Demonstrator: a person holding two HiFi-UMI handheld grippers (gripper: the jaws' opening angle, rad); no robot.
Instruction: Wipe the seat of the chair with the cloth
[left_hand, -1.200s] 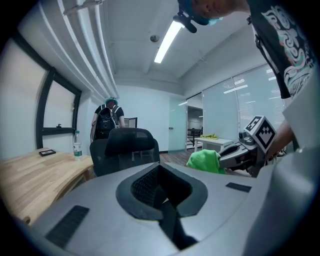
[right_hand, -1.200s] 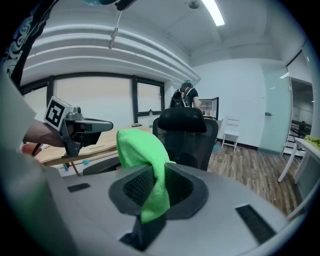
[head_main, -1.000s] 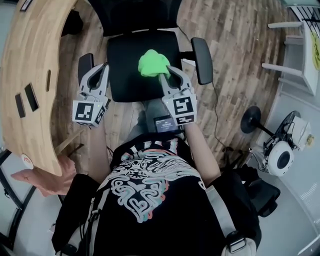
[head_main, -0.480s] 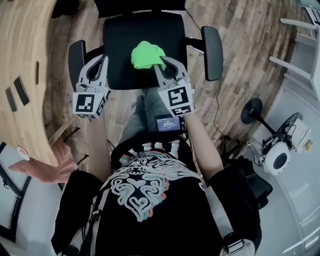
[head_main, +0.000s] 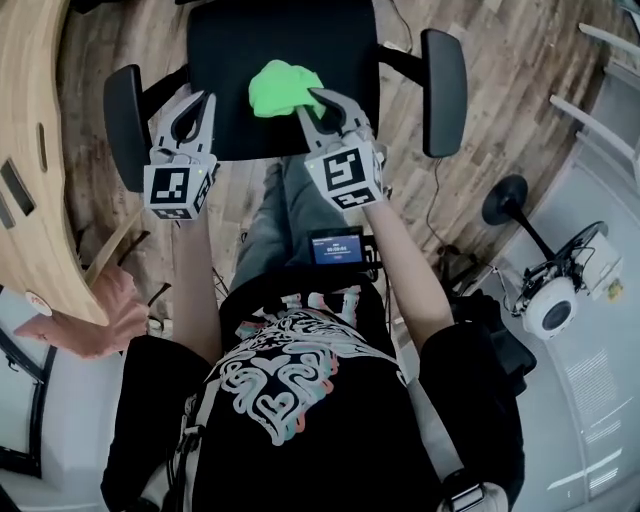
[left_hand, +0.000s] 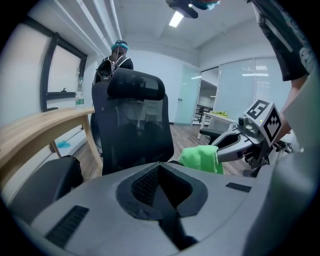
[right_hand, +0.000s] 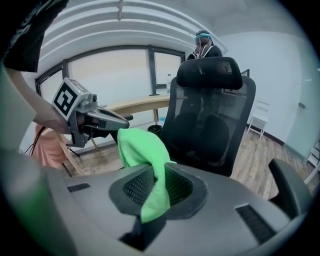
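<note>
A bright green cloth (head_main: 281, 85) is bunched over the front of the black chair seat (head_main: 228, 55). My right gripper (head_main: 314, 97) is shut on the cloth, and a fold of it (right_hand: 146, 150) hangs out between the jaws in the right gripper view. My left gripper (head_main: 193, 100) hovers at the seat's front left corner, shut with nothing in it. From the left gripper view the cloth (left_hand: 200, 157) shows at the right, pinched in the right gripper (left_hand: 223, 152). The left gripper (right_hand: 119, 120) shows beyond the cloth in the right gripper view.
Black armrests stand at the left (head_main: 124, 125) and right (head_main: 445, 90) of the seat, with the tall mesh backrest (right_hand: 210, 117) behind. A curved wooden desk (head_main: 30, 150) runs along the left. A floor fan (head_main: 552, 303) and a round stand base (head_main: 504, 200) sit at the right. A person's hand (head_main: 92, 322) is at lower left.
The chair, the cloth and both grippers have shifted up and left in the head view. The right gripper stays shut on the cloth, and the left gripper stays shut and empty.
</note>
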